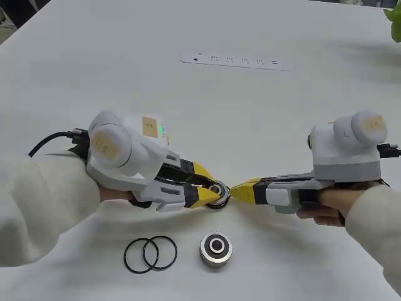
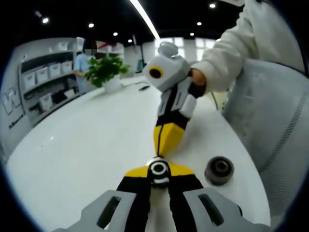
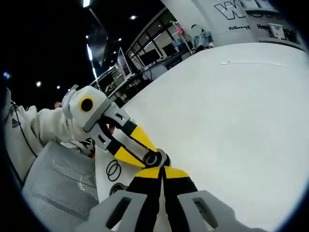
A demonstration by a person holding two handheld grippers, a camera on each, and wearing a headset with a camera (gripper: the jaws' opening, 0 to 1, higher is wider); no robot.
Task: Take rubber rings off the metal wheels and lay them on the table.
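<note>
The yellow fingers of your left gripper were closed down on a metal wheel, one finger on each side of it, so the wheel sat right between the tips with its round face showing in the left gripper view. It was held just above the white table, near the front edge.

Your right gripper came in from the opposite side, its jaws pressed together with hardly a slit between them. Its tips met the rim of the held wheel on the side facing away from your left hand. Whether anything was pinched between those tips could not be made out.

Nearer to you on the table lay two rubber rings, flat and overlapping each other. Just beside them, on their right, a second wheel rested on the tabletop, almost directly below the held one in the head view and apart from both grippers. A white power strip lay well away across the table.
</note>
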